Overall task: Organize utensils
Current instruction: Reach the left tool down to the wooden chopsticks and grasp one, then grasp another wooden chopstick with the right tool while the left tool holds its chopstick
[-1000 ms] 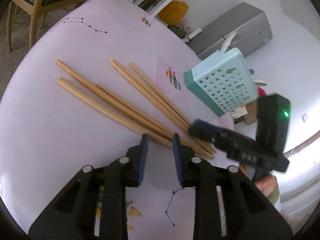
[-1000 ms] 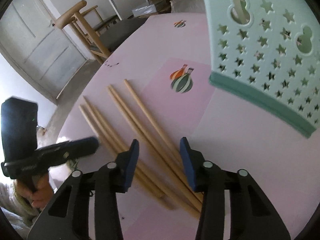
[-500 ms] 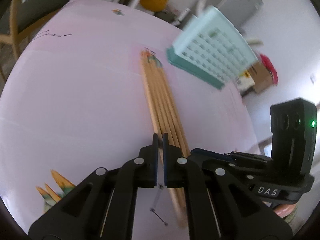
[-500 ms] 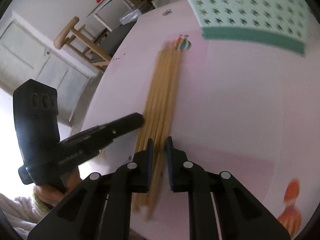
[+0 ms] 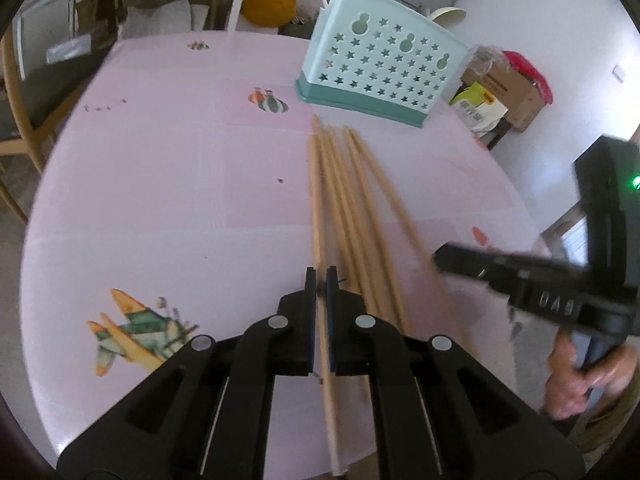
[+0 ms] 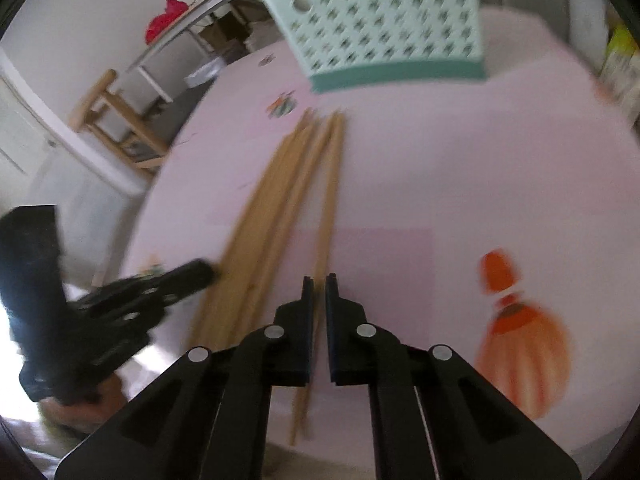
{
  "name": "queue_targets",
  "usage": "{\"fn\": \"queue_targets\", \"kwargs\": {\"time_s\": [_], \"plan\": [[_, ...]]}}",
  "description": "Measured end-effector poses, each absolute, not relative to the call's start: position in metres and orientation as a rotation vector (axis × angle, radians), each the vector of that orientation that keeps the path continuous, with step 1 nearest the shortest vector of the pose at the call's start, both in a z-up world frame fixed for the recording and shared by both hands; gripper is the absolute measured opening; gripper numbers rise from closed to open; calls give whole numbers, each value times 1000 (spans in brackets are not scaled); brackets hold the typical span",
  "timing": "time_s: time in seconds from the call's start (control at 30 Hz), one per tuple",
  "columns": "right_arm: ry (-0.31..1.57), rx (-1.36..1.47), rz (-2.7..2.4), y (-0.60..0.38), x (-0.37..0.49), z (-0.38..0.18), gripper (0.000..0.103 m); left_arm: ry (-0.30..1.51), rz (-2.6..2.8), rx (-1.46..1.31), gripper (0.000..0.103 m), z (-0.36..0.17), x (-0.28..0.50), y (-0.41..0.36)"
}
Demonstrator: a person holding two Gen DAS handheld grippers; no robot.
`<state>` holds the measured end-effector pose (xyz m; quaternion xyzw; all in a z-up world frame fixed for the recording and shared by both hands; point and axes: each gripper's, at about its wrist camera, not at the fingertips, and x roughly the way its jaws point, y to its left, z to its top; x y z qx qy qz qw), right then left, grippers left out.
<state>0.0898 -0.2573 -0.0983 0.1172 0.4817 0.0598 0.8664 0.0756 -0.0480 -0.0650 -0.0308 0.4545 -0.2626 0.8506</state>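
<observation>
Left fingers and right fingers each pinching one chopstick.

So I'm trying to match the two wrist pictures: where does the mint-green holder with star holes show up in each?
Left wrist: the mint-green holder stands top centre, just right of the middle, beyond the far tips of the chopsticks.
Right wrist: the holder is at the top edge, centre-right and blurred, again past the chopstick tips.
Shared landmark: the striped print on the pink tablecloth, left of the holder's base in both.
</observation>
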Motion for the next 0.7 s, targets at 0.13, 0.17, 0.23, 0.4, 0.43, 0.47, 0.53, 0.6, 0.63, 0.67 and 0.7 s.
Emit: {"fn": "queue_targets", "kwargs": {"time_s": [0.13,0.17,0.23,0.4,0.43,0.47,0.53,0.6,0.63,0.67,0.7], "plan": [[1004,260,90,-274,90,-100,5,952,-524,-69,7,-65,77,-41],[1002,264,80,-277,90,-100,5,950,-521,-71,7,-65,78,-40],[1003,286,75,-284,89,-100,5,949,-515,-73,7,-64,78,-38],[946,335,143,-281,87,-87,7,958,-524,-66,12,-62,88,-43],[941,325,161,-276,89,-85,8,953,-524,-52,13,-61,90,-46],[943,317,174,-272,91,-85,12,949,-525,-36,14,-60,92,-49],[951,290,194,-262,94,-86,18,939,-527,-6,15,-58,93,-55],[962,243,204,-252,100,-88,20,931,-523,39,15,-58,96,-63],[964,214,202,-247,102,-89,20,929,-521,58,15,-58,97,-66],[966,196,198,-245,105,-91,20,930,-517,73,15,-59,98,-69],[969,179,193,-243,107,-93,20,935,-505,92,15,-61,100,-71]]}}
